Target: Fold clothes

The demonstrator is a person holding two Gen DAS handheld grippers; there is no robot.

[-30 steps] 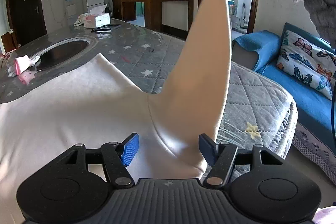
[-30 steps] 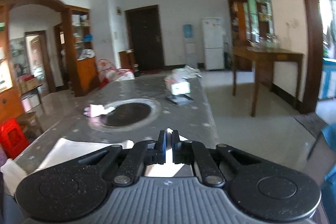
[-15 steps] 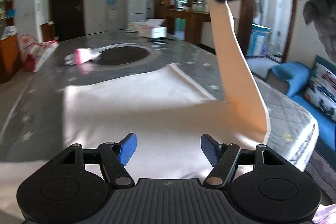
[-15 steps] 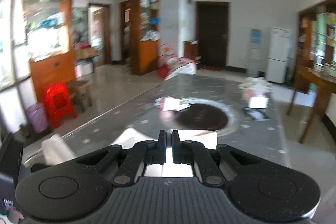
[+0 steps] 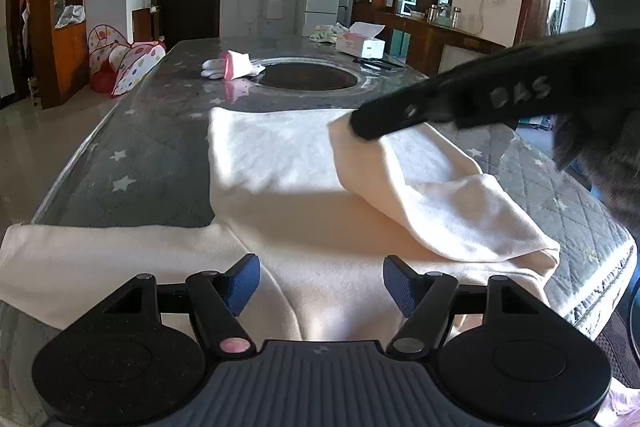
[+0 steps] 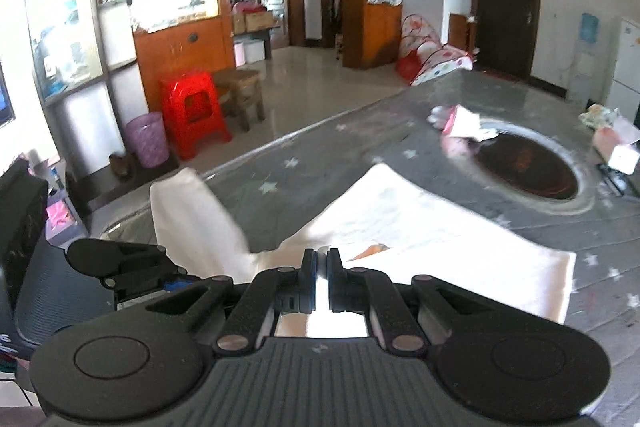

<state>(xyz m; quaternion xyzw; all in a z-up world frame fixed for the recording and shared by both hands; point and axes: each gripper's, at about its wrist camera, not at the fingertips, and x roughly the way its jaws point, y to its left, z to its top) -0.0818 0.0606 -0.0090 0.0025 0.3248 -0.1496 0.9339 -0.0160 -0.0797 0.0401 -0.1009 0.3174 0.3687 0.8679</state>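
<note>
A cream long-sleeved top (image 5: 280, 163) lies flat on the quilted grey table (image 5: 132, 155). My left gripper (image 5: 318, 281) is open and empty, low over the garment near its shoulder. My right gripper (image 5: 354, 125) is shut on the cuff of the right sleeve (image 5: 448, 203), which is folded inward across the body. In the right wrist view the shut right gripper (image 6: 319, 259) pinches cream cloth, with the garment (image 6: 420, 227) spread below. The left sleeve (image 5: 100, 263) stretches out to the left.
A round dark inset (image 5: 306, 77) sits in the table's middle. A pink and white cloth (image 5: 232, 67) and a tissue box (image 5: 360, 43) lie beyond it. A red stool (image 6: 196, 111) and purple bin (image 6: 148, 139) stand on the floor left of the table.
My right gripper has swung the raised sleeve down and to the left, laying it across the garment's body. My left gripper has turned left and stayed open.
</note>
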